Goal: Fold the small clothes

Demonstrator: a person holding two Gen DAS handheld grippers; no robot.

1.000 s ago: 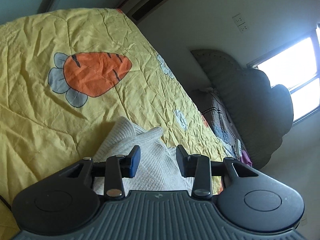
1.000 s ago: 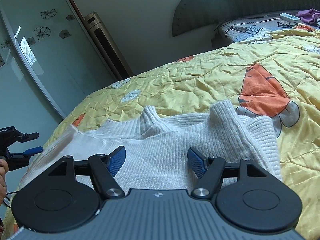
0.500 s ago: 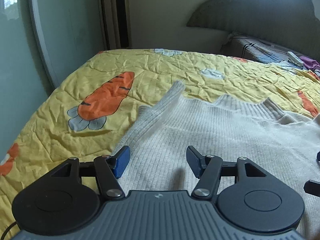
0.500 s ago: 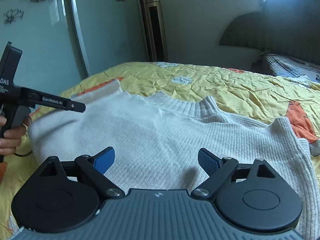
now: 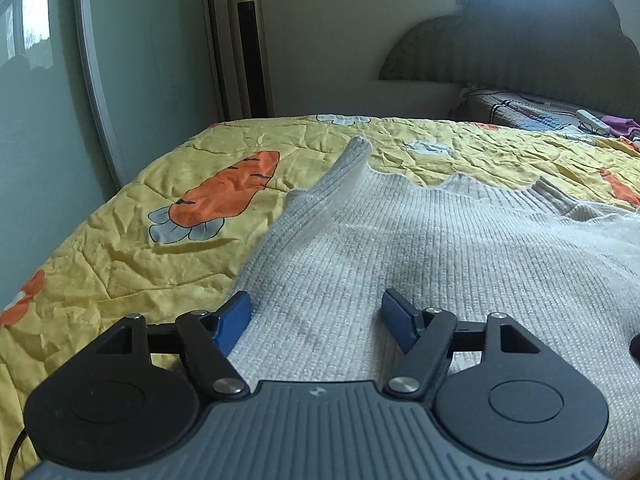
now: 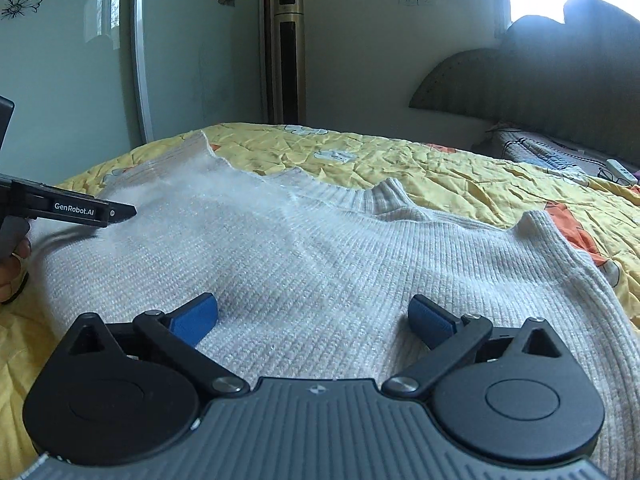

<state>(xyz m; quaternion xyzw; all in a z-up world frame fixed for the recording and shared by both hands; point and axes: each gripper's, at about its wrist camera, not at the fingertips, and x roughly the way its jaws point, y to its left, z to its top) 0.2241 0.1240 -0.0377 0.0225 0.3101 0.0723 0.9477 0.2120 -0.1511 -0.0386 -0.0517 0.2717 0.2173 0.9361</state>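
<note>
A: Where is the white ribbed knit sweater (image 6: 320, 264)?

B: Spread flat on the yellow quilted bedspread with orange carrot prints (image 5: 168, 248), neck opening toward the far side. One sleeve (image 5: 344, 172) sticks up in a soft peak at the far left edge of the knit in the left wrist view.

A: And the left gripper (image 5: 316, 320)?

B: Low over the near left part of the sweater, jaws opening. Its 2 blue pads (image 5: 234, 320) stand apart, with knit lying under the gap but nothing pinched (the left pad sits right at the sweater's edge, where it meets the bedspread).

A: The right gripper (image 6: 314, 320)?

B: Also opening, jaws spread very wide over the middle of the sweater. Again only flat fabric below, none clamped between the pads.

A: Anything else nearby?

B: From the right wrist view, the left gripper pokes in from the left, with a hand (image 6: 12, 268) behind it. A grey headboard (image 5: 520, 48) stands at the right, and a tall gold tower unit (image 6: 289, 56) by the wall.
</note>
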